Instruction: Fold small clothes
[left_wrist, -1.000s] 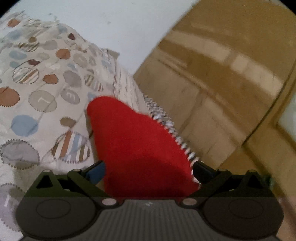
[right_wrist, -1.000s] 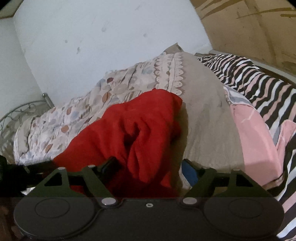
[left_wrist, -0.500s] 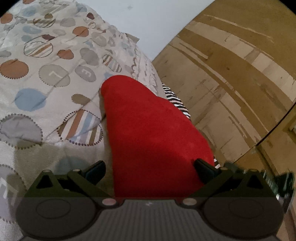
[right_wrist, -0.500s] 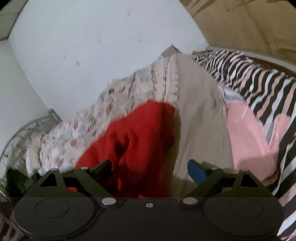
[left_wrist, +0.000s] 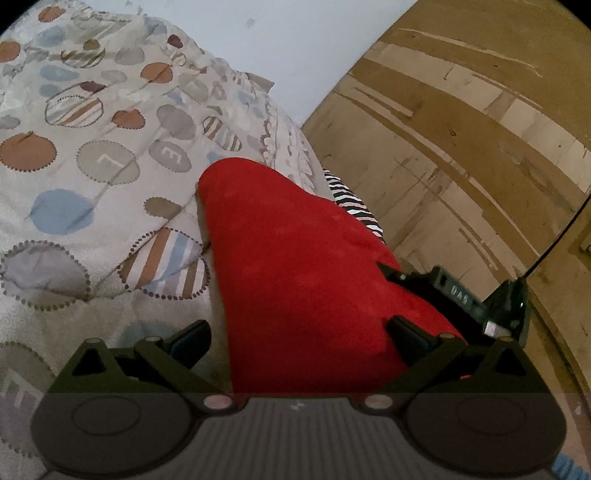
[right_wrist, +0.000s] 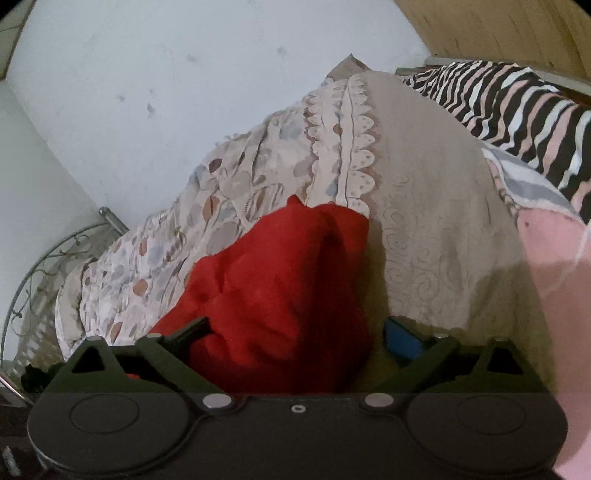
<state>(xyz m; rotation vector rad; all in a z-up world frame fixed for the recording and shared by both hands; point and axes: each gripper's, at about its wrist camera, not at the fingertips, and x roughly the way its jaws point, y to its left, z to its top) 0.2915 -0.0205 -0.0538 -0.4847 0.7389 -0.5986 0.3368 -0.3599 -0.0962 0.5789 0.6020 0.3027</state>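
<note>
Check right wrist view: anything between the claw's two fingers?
Yes, the red garment lies between the opening right claw fingers; pads aren't pressing it.

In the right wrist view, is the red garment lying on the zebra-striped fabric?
No. The red garment rests on the beige patterned quilt, while the striped fabric lies apart at the upper right.

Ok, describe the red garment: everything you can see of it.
The red garment is plain, soft, fleece-like cloth with no print, fastening or label showing. It lies bunched on the patterned quilt, a long smooth mound in the left view, creased with a deep fold in the right view. It runs between the open fingers of both the left gripper and the right gripper, whose jaws are opening.
</note>
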